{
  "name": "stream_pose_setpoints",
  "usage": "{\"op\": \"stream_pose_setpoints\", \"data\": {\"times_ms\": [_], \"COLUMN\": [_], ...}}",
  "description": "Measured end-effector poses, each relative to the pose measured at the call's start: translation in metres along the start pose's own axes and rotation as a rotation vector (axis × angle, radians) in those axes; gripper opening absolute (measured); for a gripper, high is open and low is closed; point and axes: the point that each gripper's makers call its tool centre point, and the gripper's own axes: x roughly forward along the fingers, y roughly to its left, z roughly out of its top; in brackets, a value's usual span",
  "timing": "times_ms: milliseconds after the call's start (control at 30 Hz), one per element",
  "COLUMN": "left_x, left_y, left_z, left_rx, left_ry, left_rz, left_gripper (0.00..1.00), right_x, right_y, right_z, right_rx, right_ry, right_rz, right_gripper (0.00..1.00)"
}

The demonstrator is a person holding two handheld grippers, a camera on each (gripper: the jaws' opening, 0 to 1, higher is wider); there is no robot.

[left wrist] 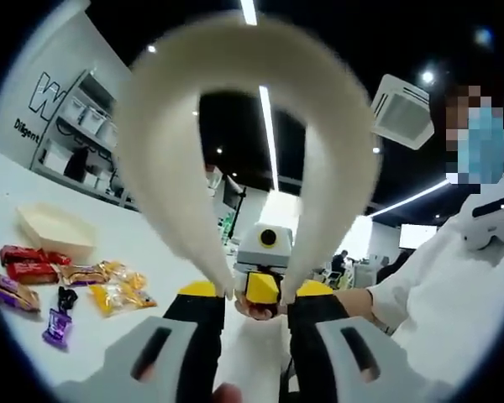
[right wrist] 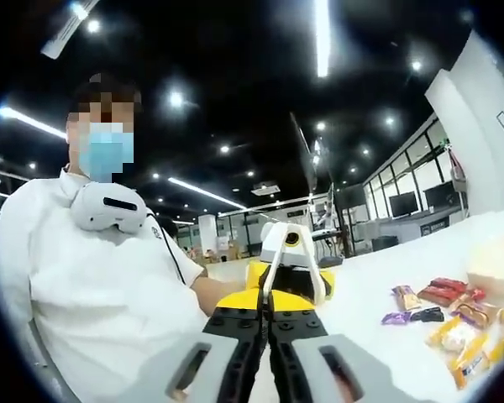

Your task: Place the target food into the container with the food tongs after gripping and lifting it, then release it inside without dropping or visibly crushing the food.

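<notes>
Food tongs [left wrist: 244,143] loom cream-white, a looped arch held at both leg ends by the left gripper [left wrist: 256,294], jaws clamped on them. Right gripper [right wrist: 267,323] has jaws pressed together, gripping nothing visible. Wrapped snacks [left wrist: 67,285] lie scattered on the white table [left wrist: 143,235] near the beige container [left wrist: 55,228], apart from both grippers.

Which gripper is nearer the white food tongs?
Left. The left gripper grips the food tongs; the right gripper faces them from beyond, apart.
</notes>
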Motion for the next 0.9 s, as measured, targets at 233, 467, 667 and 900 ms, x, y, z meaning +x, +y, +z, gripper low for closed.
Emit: {"op": "stream_pose_setpoints", "data": {"times_ms": [233,467,667,900], "left_x": [0.001,0.000,0.000,-0.001], "left_y": [-0.005,-0.007,-0.008,-0.009], "left_z": [0.005,0.008,0.009,0.011], "left_rx": [-0.006,-0.024,-0.028,-0.023], "left_ry": [-0.036,-0.064,-0.074,-0.085], "left_rz": [-0.019,-0.029,-0.036,-0.045], "left_gripper": [0.29,0.29,0.29,0.27], "right_x": [0.002,0.006,0.009,0.010], "right_y": [0.004,0.005,0.007,0.005], "right_z": [0.005,0.006,0.007,0.009], "right_rx": [0.025,0.041,0.045,0.025], "right_ry": [-0.061,-0.096,-0.105,-0.087], "right_rz": [0.025,0.038,0.044,0.026], "right_gripper": [0.00,0.00,0.00,0.00]}}
